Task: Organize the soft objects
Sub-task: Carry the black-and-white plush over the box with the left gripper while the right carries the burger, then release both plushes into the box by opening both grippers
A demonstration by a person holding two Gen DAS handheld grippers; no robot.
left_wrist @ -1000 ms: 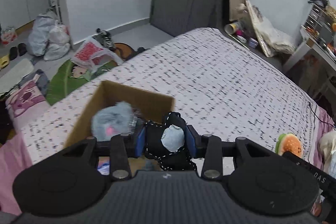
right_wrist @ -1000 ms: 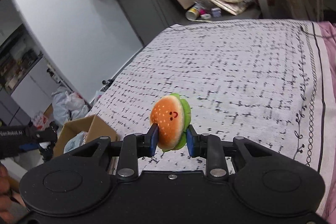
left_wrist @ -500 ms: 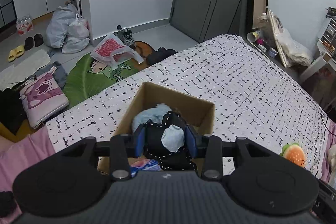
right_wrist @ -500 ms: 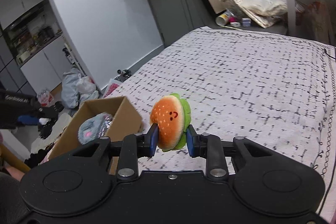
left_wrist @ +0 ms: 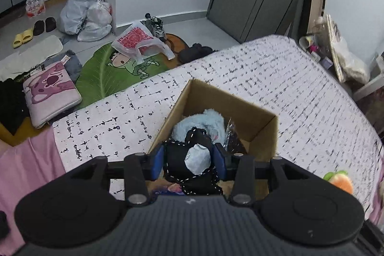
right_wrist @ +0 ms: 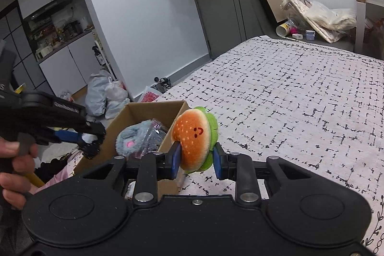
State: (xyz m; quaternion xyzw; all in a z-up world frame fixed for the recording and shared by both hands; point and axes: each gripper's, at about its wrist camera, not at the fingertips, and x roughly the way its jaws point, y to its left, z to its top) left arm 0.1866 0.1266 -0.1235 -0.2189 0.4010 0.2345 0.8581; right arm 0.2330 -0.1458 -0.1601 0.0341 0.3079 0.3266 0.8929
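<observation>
The left gripper (left_wrist: 189, 161) has its jaws clamped on a black plush toy (left_wrist: 189, 160) with white stitching and a pale blue patch, held above the near edge of an open cardboard box (left_wrist: 240, 116). Inside the box lies a fluffy light-blue plush (left_wrist: 204, 122) beside crinkly clear wrapping. The box stands on a bed (left_wrist: 288, 88) with a white, black-flecked cover. The right gripper (right_wrist: 195, 157) pinches a round burger plush (right_wrist: 194, 138), orange bun with a smiling face and green felt lettuce, just right of the box.
</observation>
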